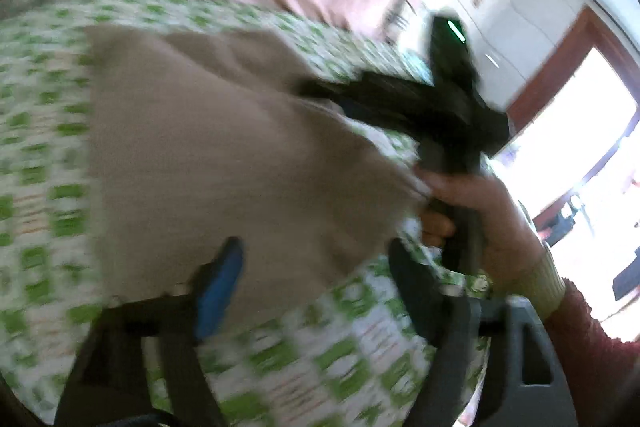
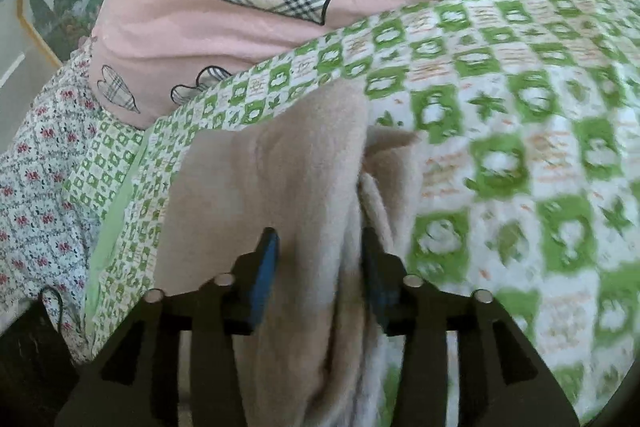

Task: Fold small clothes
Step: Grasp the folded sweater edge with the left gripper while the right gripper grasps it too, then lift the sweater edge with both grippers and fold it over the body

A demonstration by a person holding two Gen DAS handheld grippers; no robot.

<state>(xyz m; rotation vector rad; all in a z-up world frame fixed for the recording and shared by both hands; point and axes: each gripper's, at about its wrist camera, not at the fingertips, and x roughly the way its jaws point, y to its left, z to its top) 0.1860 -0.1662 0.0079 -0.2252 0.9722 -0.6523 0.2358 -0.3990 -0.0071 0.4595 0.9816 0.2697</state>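
Left wrist: left tongs (image 1: pixel 316 291) spread, empty, over beige cloth (image 1: pixel 224 155) lying on the green quilt (image 1: pixel 44 131); right tongs (image 1: pixel 320 93) at 2 o'clock.
Right wrist: right tongs (image 2: pixel 320 267) pinching bunched cloth (image 2: pixel 280 187). Fold looks barely started; most remains.

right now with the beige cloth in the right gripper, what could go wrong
1. The right gripper pinches only a bunched ridge of the beige cloth, so it may slip out or fold unevenly.
2. The left gripper is open and holds nothing, so the far side could drag and wrinkle on the green quilt.
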